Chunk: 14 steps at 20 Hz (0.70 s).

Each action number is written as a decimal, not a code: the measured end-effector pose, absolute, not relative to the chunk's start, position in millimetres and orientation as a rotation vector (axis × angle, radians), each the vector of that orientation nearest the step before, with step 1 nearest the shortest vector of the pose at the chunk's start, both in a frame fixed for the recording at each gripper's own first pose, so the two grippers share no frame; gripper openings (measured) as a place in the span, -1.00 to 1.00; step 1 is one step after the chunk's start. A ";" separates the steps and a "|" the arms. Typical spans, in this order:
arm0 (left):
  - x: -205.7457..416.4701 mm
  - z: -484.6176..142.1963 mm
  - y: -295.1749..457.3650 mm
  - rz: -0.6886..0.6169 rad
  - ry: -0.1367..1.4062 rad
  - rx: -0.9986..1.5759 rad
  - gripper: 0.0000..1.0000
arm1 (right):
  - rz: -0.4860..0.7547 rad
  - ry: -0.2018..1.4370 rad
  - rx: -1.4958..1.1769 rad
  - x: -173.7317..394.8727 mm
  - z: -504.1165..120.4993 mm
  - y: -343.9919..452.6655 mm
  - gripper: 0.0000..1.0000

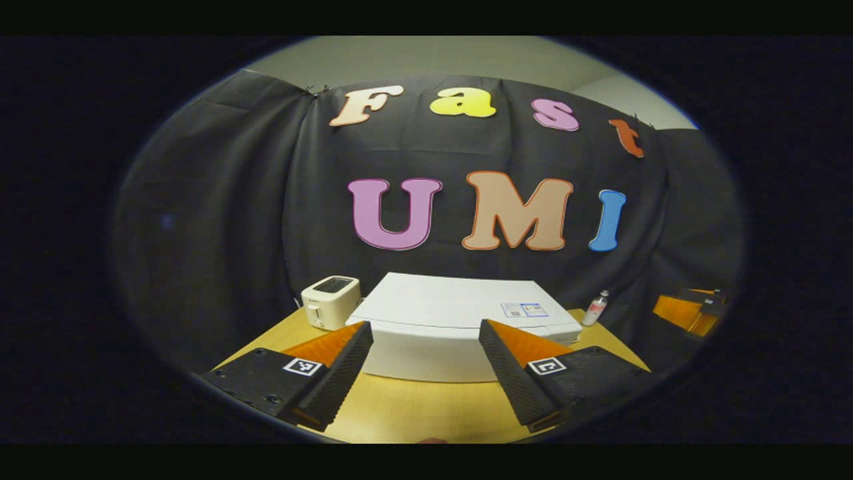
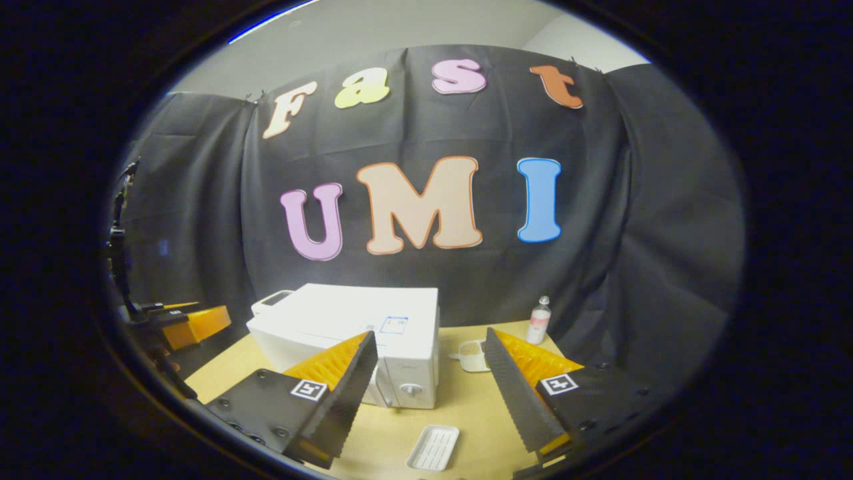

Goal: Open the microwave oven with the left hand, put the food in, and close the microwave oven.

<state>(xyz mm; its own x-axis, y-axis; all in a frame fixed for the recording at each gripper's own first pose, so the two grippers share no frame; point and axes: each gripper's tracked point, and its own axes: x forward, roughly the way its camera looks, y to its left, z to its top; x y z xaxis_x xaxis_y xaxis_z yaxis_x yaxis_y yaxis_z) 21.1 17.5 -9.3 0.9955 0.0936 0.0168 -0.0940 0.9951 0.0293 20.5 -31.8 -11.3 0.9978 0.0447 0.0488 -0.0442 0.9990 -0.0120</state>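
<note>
My left gripper (image 1: 423,373) hung spread and empty, its fingers hiding the lower corners of the boxy white microwave oven (image 1: 460,320) on the pale wooden table (image 1: 413,413). One cream toaster (image 1: 331,301) stood to its left, one small clear bottle (image 1: 595,308) to its right. My right gripper (image 2: 430,393) was spread too; one white ribbed tray (image 2: 434,447) lay near, one small white dish (image 2: 474,355) partly hidden farther off.
</note>
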 end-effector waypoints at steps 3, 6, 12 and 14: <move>13.7 -6.6 18.9 0.113 -0.025 0.037 0.87 | 0.069 -0.052 0.013 14.8 -6.6 -32.6 0.99; 7.1 -6.6 21.0 0.128 -0.023 0.046 0.92 | 0.063 -0.055 -0.003 11.9 -5.8 -39.9 0.83; 1.8 -5.2 29.1 0.163 -0.028 0.047 0.92 | 0.083 -0.041 -0.051 8.2 -13.8 -34.6 0.83; -0.6 -5.0 32.7 0.171 -0.029 0.058 0.92 | 0.086 -0.035 -0.055 7.1 -16.3 -31.1 0.83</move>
